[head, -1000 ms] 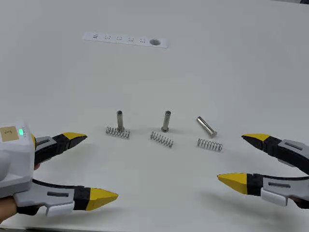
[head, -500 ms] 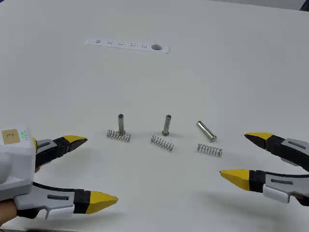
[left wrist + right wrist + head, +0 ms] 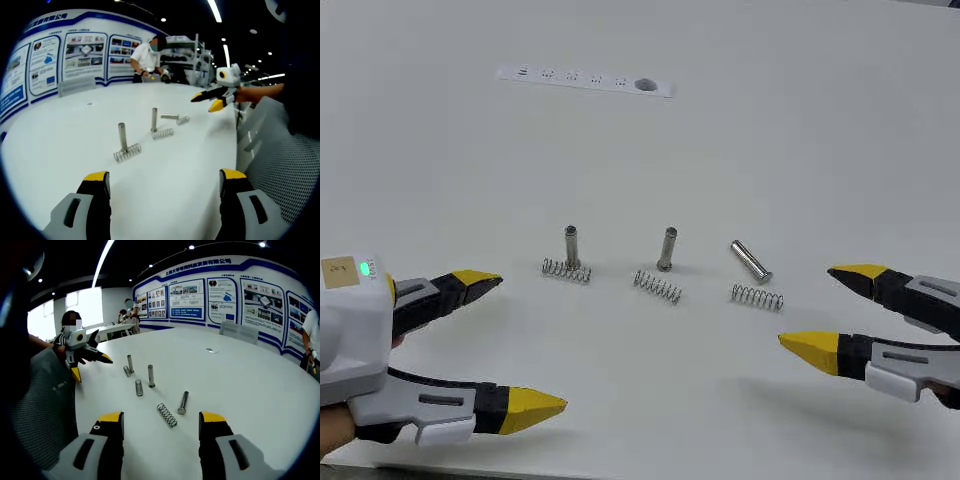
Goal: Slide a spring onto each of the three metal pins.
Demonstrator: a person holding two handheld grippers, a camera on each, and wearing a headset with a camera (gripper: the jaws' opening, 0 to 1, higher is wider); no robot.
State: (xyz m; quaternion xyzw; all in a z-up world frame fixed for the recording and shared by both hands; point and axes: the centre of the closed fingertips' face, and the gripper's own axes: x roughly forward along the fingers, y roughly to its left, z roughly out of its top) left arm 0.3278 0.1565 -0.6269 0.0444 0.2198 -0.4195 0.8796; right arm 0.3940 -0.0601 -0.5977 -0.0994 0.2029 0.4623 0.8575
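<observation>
Three metal pins stand in a row on the white table (image 3: 800,150). The left pin (image 3: 570,244) and the middle pin (image 3: 667,247) are upright, and the right pin (image 3: 750,261) lies flat. A loose spring lies just in front of each: left spring (image 3: 566,270), middle spring (image 3: 656,286), right spring (image 3: 757,296). My left gripper (image 3: 525,343) hovers open at the front left, well short of the left spring. My right gripper (image 3: 810,306) is open at the front right, a little right of the right spring. Looking along the right gripper (image 3: 161,417), the lying pin (image 3: 183,402) and its spring (image 3: 166,415) are nearest.
A white power strip (image 3: 585,80) lies far back on the table. The table's front edge runs just under my left gripper. In the left gripper view a person (image 3: 147,55) stands beyond the far side of the table.
The head view has shifted slightly. Both grippers stay open at the front of the table; the right one has risen a little in the picture. Pins and springs have not moved.
</observation>
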